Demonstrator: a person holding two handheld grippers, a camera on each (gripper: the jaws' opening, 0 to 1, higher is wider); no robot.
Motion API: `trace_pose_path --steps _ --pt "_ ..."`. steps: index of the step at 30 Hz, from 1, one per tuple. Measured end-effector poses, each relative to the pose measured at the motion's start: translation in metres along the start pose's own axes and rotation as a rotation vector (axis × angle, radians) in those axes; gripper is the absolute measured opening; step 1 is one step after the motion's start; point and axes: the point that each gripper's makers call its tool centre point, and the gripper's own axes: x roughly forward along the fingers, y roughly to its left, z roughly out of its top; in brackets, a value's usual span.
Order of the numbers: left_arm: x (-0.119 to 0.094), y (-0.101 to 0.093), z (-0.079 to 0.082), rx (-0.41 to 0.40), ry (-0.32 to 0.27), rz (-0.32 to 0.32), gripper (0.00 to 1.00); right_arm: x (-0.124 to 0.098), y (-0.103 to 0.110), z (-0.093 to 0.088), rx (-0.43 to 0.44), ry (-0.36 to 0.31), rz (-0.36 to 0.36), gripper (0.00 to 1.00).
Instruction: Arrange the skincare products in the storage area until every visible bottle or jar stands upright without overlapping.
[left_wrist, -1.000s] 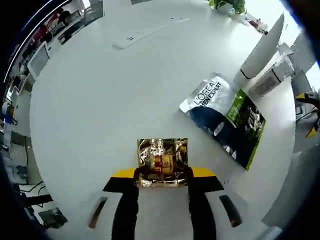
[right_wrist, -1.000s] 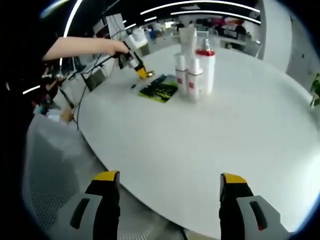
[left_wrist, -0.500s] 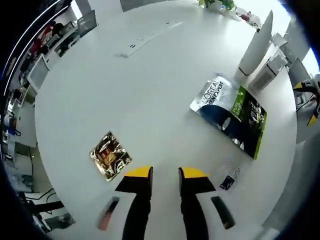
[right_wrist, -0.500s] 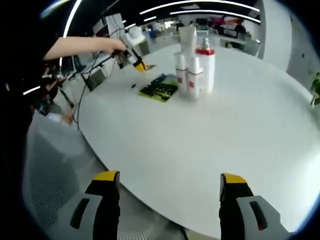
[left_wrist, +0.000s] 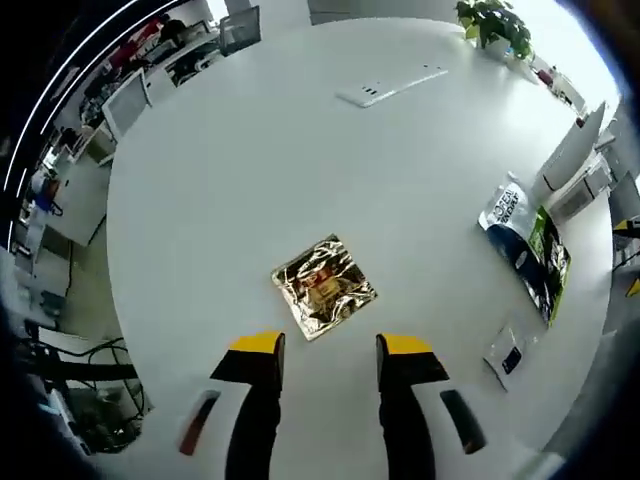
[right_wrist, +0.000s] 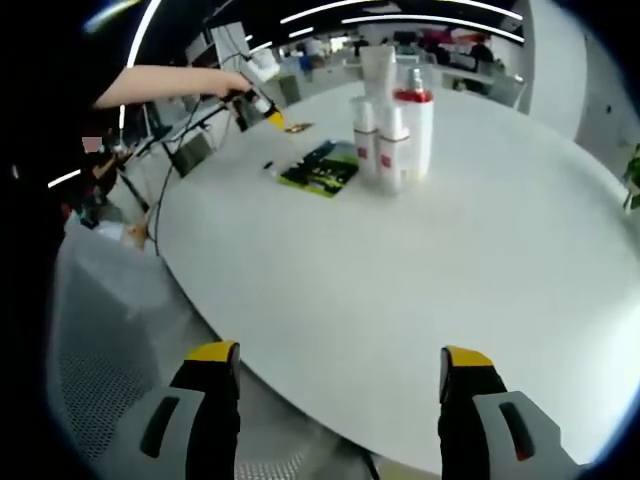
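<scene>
White, round and wide, the surface (left_wrist: 300, 170) carries everything. Nearest the left gripper (left_wrist: 328, 352), just beyond its tips and apart from them, a crinkled gold foil sachet (left_wrist: 324, 285) lies flat near the near edge. That gripper's jaws stand moderately apart with nothing between them and touch nothing. To the right along the same edge lies a small clear packet with a dark label (left_wrist: 508, 352), also flat. Farther right, close to the edge, a large silver, blue and green printed pouch (left_wrist: 528, 243) lies flat, and just beyond it stand tall white tubes and bottles (left_wrist: 575, 170). At the far edge lie a flat white strip-shaped panel (left_wrist: 390, 87) and a green potted plant (left_wrist: 492, 20).

In the right gripper view, the right gripper (right_wrist: 338, 385) hangs over the near edge, jaws wide apart and holding nothing. Well beyond it the cluster of white bottles, one red-capped (right_wrist: 392, 128), stands upright and close together; whether any touch I cannot tell. Beside it lies the printed pouch (right_wrist: 322, 168).

Judged from this, the bottles look settled, while the sachets and pouch lie flat, so little seems left beyond tidying them.
</scene>
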Motion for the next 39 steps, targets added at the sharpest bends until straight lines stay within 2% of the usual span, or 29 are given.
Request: trace_pose_path --steps 2,4,7,11,15,18,22,26,29,39 --pt "0.006 -0.002 0.004 -0.068 -0.01 -0.001 0.44 0.0 -0.001 0.0 0.004 0.003 -0.002 0.85" --pt "0.013 -0.001 0.006 -0.125 -0.004 0.028 0.47 0.0 -0.001 -0.001 0.008 0.006 -0.003 0.85" --pt "0.022 0.004 0.01 -0.207 -0.008 0.095 0.44 0.0 -0.002 -0.003 0.011 0.012 -0.006 0.85" --pt "0.028 0.002 0.019 -0.33 -0.041 0.109 0.5 0.0 -0.002 -0.003 0.016 0.016 -0.009 0.85" --pt "0.032 0.001 0.021 -0.346 -0.038 0.13 0.52 0.001 -0.003 -0.004 0.02 0.019 -0.008 0.85" --pt "0.034 0.002 0.024 -0.377 -0.04 0.124 0.49 0.001 -0.002 -0.004 0.021 0.021 -0.008 0.85" --pt "0.034 -0.002 0.023 -0.39 -0.017 0.116 0.45 0.001 -0.002 -0.005 0.02 0.023 -0.005 0.85" --pt "0.03 -0.005 0.02 -0.389 -0.013 0.124 0.48 0.001 -0.002 -0.004 0.022 0.021 -0.005 0.85" --pt "0.028 -0.003 0.016 -0.409 -0.006 0.124 0.46 0.001 -0.002 -0.004 0.023 0.019 -0.006 0.85" --pt "0.023 -0.007 0.015 -0.43 -0.022 0.138 0.4 0.001 -0.003 -0.004 0.024 0.018 -0.009 0.85"
